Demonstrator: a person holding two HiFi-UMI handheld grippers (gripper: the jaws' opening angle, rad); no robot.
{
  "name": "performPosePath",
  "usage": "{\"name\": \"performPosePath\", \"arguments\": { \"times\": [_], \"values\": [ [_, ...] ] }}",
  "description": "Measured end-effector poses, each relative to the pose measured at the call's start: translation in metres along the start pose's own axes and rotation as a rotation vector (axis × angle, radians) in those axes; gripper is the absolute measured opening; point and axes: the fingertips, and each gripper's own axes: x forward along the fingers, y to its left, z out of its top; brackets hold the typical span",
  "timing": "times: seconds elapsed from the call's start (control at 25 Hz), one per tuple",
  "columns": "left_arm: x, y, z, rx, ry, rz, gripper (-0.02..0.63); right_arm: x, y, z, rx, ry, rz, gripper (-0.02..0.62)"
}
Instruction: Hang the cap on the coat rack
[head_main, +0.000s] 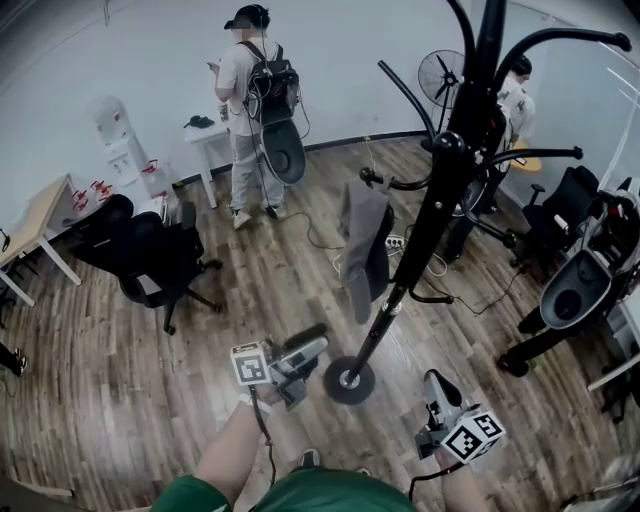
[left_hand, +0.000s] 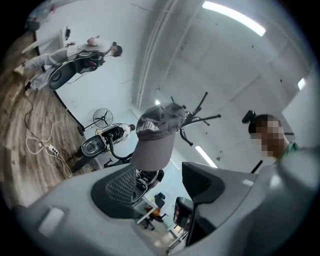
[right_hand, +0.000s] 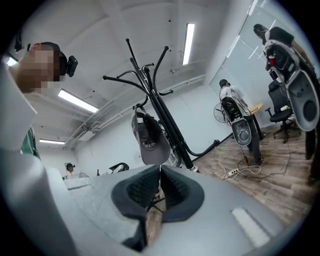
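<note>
A grey cap (head_main: 364, 246) hangs from a low hook of the black coat rack (head_main: 436, 200), its brim pointing down. The rack's round base (head_main: 349, 380) stands on the wood floor just ahead of me. My left gripper (head_main: 312, 345) is below the cap, left of the base. Its jaws stand open and empty, and the left gripper view (left_hand: 160, 176) shows the cap (left_hand: 157, 134) beyond them, apart from the pads. My right gripper (head_main: 435, 382) is to the right of the base, shut with nothing between its pads (right_hand: 160, 172). Its view shows the cap (right_hand: 149, 140) on the rack (right_hand: 165, 115).
A person with a backpack (head_main: 252, 100) stands at the back by a white table (head_main: 205, 135). A black office chair (head_main: 150, 260) and a desk (head_main: 40, 215) are at the left. At the right are a scooter-like machine (head_main: 575, 290), another person (head_main: 515, 100) and a fan (head_main: 440, 75). A power strip (head_main: 395, 242) lies on the floor.
</note>
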Motion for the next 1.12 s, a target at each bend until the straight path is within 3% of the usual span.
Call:
{"name": "performPosePath", "arguments": {
  "times": [0.16, 0.32, 0.52, 0.84, 1.12],
  "values": [
    [0.013, -0.031, -0.009, 0.263, 0.134, 0.077, 0.210, 0.003, 0.005, 0.007, -0.028, -0.003, 0.018, 0.009],
    [0.020, -0.056, -0.002, 0.520, 0.124, 0.186, 0.089, 0.005, 0.012, 0.015, -0.106, -0.014, 0.008, 0.009],
    [0.024, -0.077, 0.001, 0.858, 0.150, 0.380, 0.034, 0.005, 0.025, 0.036, -0.241, -0.062, -0.025, 0.008],
    [0.018, -0.092, 0.010, 1.027, 0.093, 0.581, 0.017, 0.004, 0.053, 0.063, -0.450, -0.111, -0.029, 0.005],
    [0.021, -0.110, 0.005, 1.172, 0.131, 0.600, 0.017, -0.002, 0.081, 0.079, -0.634, -0.180, -0.018, 0.005]
  ]
}}
